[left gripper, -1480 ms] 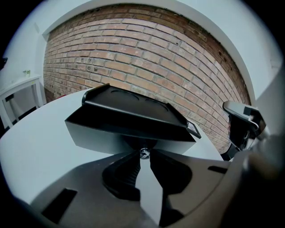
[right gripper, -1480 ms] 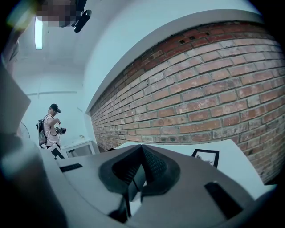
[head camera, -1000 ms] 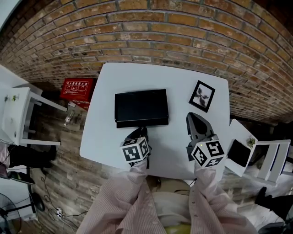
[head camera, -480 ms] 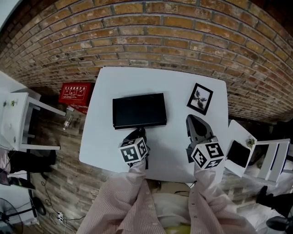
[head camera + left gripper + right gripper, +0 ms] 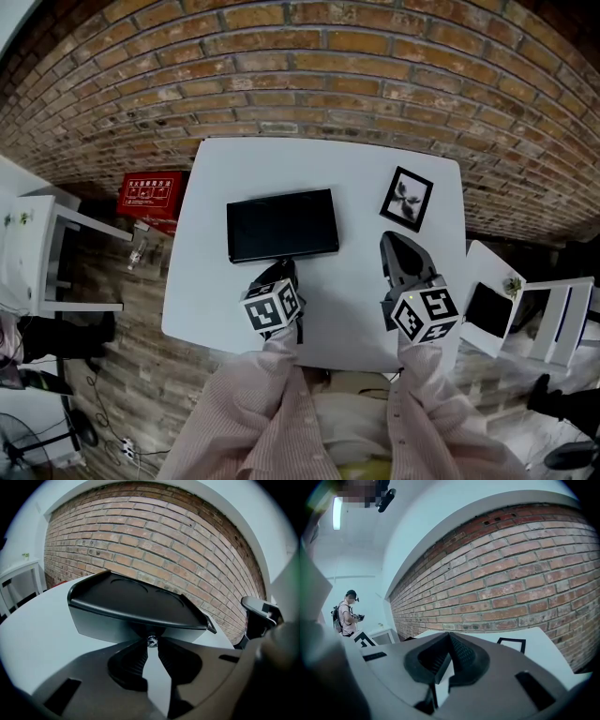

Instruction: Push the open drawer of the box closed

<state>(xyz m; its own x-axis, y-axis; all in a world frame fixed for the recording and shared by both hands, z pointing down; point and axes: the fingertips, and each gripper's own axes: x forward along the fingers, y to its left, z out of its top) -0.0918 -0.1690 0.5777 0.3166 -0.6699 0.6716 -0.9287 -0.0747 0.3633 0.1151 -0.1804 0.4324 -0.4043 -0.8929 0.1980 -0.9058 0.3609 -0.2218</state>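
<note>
left tongs (image 5: 150, 645) are pinching the small knob (image 5: 151, 641), half hidden between tips | box lid (image 5: 136, 599) overhanging, shading drawer front (image 5: 98, 623) | right tongs (image 5: 448, 644) hovering pressed together, empty, over tabletop (image 5: 347, 291)

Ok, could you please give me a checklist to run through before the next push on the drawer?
1. Left gripper on the knob: ok, jaw tips closed on it.
2. Drawer flush with the box: cannot tell.
3. Right gripper clear of the box: ok, shut, empty, off to the side.
4. Frame out of the way: ok, apart from the box.
5. Box flat on the table: ok.
</note>
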